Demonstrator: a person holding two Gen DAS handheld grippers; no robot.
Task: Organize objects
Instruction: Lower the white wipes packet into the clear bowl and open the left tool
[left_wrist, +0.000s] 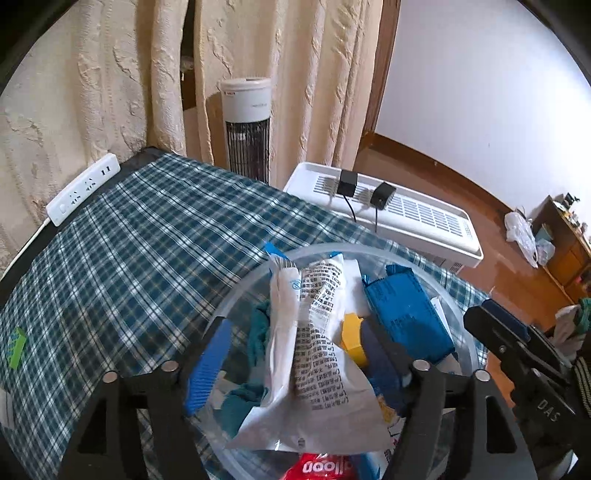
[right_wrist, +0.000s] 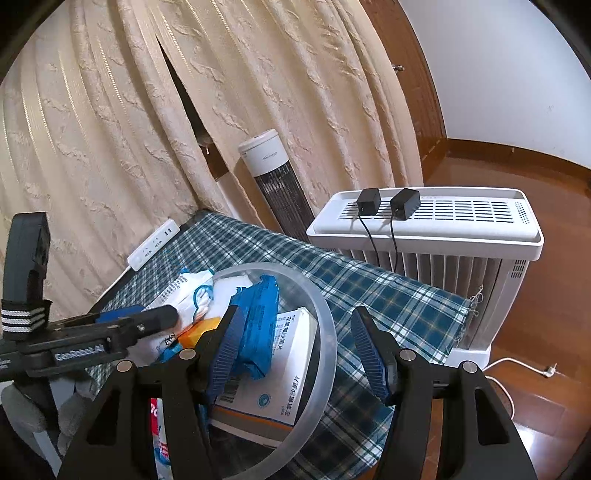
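Nearly done, by the look of it: clear round tub (left_wrist: 236, 291) on the checked tablecloth (left_wrist: 122, 258) already heaped with a white printed packet (left_wrist: 314, 350), a blue wrapped pack (left_wrist: 406, 314), a yellow piece (left_wrist: 352, 338), teal cloth (left_wrist: 258, 332) and a red pack (left_wrist: 325, 467) nearest the camera. Left gripper (left_wrist: 299, 354) poised over the heap with jaws spread, white packet standing between the blue pads (left_wrist: 207, 369) yet seemingly free of them, so released rather than gripped. Right gripper (right_wrist: 295, 354) part-open astride the tub's rim (right_wrist: 325, 321), one pad inside beside the blue pack, the other outside; contact with the rim not clear, nothing visibly clenched. Still left, probably: only a small green block (left_wrist: 14, 349) lying on the cloth far off to the left gripper's left, plus perhaps a white scrap at the cloth's near edge. Plenty of bare cloth ahead and to the left for moving; power strip (left_wrist: 83, 188) at the far left corner by the curtain (left_wrist: 110, 74). Tighter on the right: table edge just beyond the tub, white heater (right_wrist: 424, 229) with two black plugs (right_wrist: 388, 203) close past it, then a drop to wooden floor (right_wrist: 535, 295). Tub sits near that edge, so nudges rightward look risky
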